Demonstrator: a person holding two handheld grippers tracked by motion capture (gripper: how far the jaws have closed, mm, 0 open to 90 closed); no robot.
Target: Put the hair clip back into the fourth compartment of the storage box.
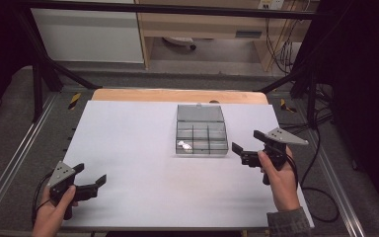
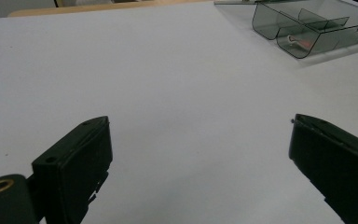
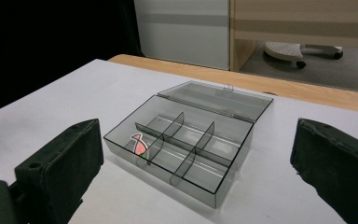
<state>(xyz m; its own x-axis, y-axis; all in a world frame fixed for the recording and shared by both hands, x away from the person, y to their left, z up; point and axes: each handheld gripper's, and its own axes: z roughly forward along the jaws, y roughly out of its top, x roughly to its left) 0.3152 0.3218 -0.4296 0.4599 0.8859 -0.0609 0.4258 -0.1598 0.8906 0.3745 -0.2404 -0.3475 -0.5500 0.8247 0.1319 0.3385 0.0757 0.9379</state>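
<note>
Right gripper (image 1: 246,146) nears the open compartment box (image 1: 202,133) at the table's middle.
Both grippers gape wide and empty; left gripper (image 1: 90,174) waits well apart. Next likely calls for reaching the box's lid (image 3: 223,100).

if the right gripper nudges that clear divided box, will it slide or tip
The clear box will probably slide: it sits low and flat on the smooth white table. It looks thin-walled and nearly empty, so likely light. Its open lid may flop.
</note>
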